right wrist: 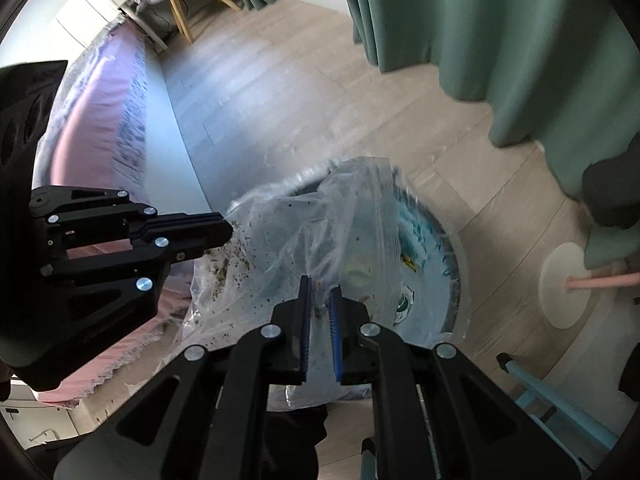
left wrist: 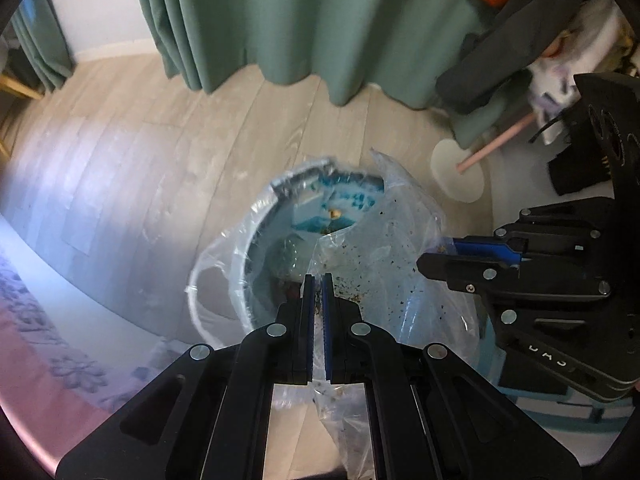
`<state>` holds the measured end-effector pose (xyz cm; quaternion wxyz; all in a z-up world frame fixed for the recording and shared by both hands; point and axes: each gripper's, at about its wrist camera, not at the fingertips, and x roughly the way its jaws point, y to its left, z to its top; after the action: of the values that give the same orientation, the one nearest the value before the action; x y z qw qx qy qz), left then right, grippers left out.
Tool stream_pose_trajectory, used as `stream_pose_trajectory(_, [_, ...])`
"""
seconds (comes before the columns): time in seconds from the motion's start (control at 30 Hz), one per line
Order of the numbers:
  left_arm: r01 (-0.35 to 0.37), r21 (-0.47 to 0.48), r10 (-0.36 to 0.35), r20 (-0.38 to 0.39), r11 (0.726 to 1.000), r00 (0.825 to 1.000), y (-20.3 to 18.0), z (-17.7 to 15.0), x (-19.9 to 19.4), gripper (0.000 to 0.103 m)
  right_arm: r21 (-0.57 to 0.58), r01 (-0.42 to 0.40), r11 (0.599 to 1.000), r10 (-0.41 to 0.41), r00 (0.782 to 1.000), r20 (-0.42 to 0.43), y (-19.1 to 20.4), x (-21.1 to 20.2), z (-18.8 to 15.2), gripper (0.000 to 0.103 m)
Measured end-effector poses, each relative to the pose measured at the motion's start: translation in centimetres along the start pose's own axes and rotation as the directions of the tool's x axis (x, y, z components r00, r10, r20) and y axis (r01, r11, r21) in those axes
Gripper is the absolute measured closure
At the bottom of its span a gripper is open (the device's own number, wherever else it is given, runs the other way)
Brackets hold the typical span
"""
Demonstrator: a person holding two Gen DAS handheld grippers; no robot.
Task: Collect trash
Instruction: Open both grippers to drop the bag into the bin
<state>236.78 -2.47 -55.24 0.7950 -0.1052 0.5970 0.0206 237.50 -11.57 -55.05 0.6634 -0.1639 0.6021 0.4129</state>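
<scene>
Left wrist view: the left tongs [left wrist: 318,280] are pinched on the near edge of the clear plastic bag [left wrist: 384,256], and the right tongs [left wrist: 430,262] nip its opposite edge. The bag hangs between them, directly above the open bin [left wrist: 256,240] on the floor [left wrist: 160,168], so lowering it is a straight drop. Neither hand looks nearer the rim.

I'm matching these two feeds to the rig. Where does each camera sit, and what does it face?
Left wrist: on the left gripper, looking steeply down at the bag and bin; the right gripper shows.
Right wrist: on the right gripper, facing the same bag and bin; the left gripper shows.
Shared: bag, bin, floor, curtain.
</scene>
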Motion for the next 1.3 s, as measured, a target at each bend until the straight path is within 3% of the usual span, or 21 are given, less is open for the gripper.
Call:
stream_pose_trajectory(0.3, [-0.006,0.013,0.006,-0.054,1.0,0.999,0.5,-0.3,8.3,0.101,-0.015,0.016,1.0,-0.017,0.999,-0.041,-2.4,6.9,-0.9,0.092])
stream_pose_trajectory(0.63, [-0.006,0.012,0.006,-0.056,1.0,0.998,1.5,-0.6,11.0,0.1,-0.078,0.028,0.997,-0.032,0.998,-0.061,-2.9,10.1,-2.1,0.092])
stream_pose_trajectory(0.7, [-0.001,0.008,0.002,-0.05,1.0,0.999,1.5,-0.7,10.9,0.094,-0.098,0.048,0.994,-0.053,0.997,-0.048,-2.6,10.0,-2.3,0.092])
stream_pose_trajectory(0.73, [-0.022,0.013,0.022,-0.04,1.0,0.999,1.4,-0.8,10.6,0.079,-0.108,0.06,0.992,-0.065,0.997,-0.039,-2.4,9.8,-2.4,0.091])
stream_pose_trajectory(0.77, [-0.047,0.016,0.048,-0.027,0.999,0.998,1.3,-1.0,10.3,0.058,-0.122,0.077,0.99,-0.081,0.996,-0.027,-2.4,9.7,-2.4,0.08])
stream_pose_trajectory(0.83, [-0.069,0.001,0.069,0.0,0.998,0.998,1.6,-1.2,9.5,0.047,-0.148,0.116,0.982,-0.116,0.993,0.01,-2.2,9.1,-2.5,0.029])
stream_pose_trajectory(0.9, [-0.079,-0.018,0.079,0.008,0.997,0.997,1.9,-1.3,8.7,0.042,-0.157,0.151,0.976,-0.148,0.988,0.035,-2.3,8.4,-2.5,0.014])
stream_pose_trajectory(1.13, [-0.129,-0.062,0.131,0.033,0.99,0.991,2.8,-1.8,6.0,0.013,-0.155,0.23,0.961,-0.215,0.971,0.104,-2.7,5.7,-2.3,0.007])
stream_pose_trajectory(1.3, [-0.151,-0.103,0.157,0.061,0.983,0.986,3.3,-2.0,2.4,0.006,-0.144,0.244,0.959,-0.226,0.966,0.126,-2.1,2.8,-2.0,0.007])
